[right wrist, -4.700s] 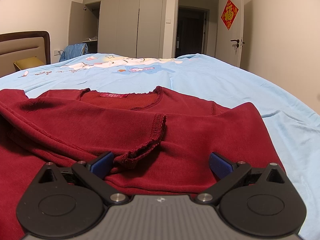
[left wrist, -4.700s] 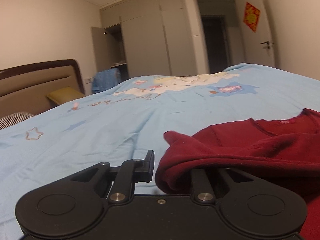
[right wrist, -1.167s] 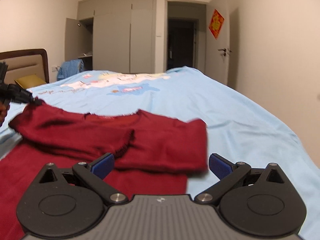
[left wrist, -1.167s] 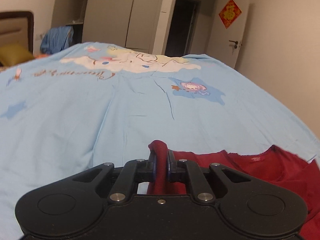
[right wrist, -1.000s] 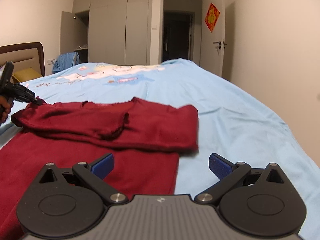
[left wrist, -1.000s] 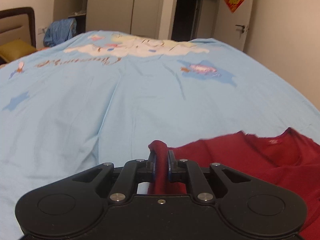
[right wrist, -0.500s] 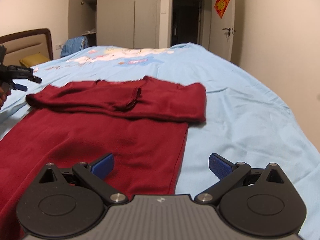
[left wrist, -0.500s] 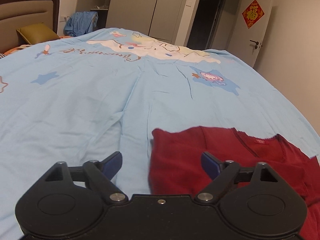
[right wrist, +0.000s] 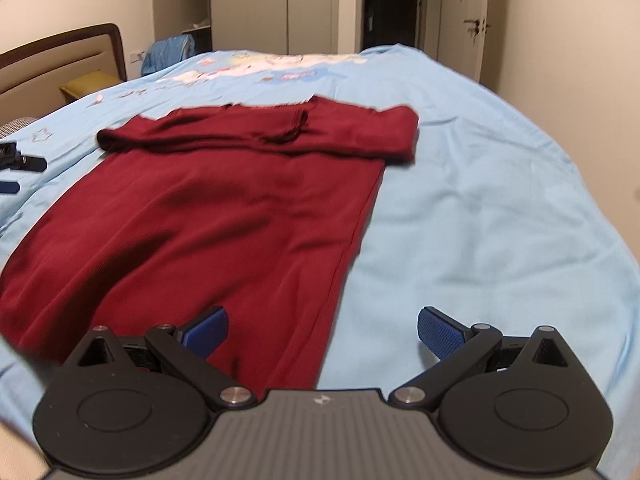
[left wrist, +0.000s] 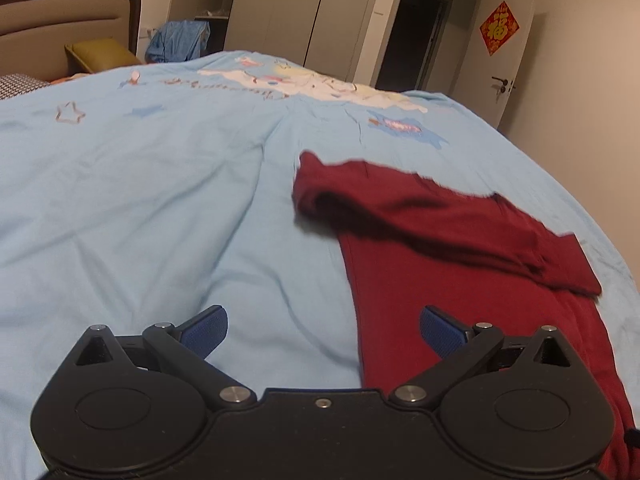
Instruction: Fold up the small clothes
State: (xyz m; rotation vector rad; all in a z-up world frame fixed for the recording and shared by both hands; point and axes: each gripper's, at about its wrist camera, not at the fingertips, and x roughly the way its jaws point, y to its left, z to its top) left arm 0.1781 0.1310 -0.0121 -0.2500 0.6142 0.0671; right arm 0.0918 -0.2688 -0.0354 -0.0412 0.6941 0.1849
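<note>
Left wrist view: the left tool (left wrist: 323, 331) hangs wide open and empty over the blue bedspread (left wrist: 160, 200), the dark red sweater (left wrist: 460, 272) lying to its right. Right wrist view: the right tool (right wrist: 322, 328) gapes empty above the sweater's (right wrist: 224, 216) near hem, both sleeves folded across the chest.

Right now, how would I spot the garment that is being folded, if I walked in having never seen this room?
Look at the wide bed under the light blue cartoon-print bedspread. On it lies a dark red knit top, spread flat, its sleeves folded across the chest. It is the only red cloth on the bed; the blue clothing heaped near the wardrobe is off the bed.
</note>
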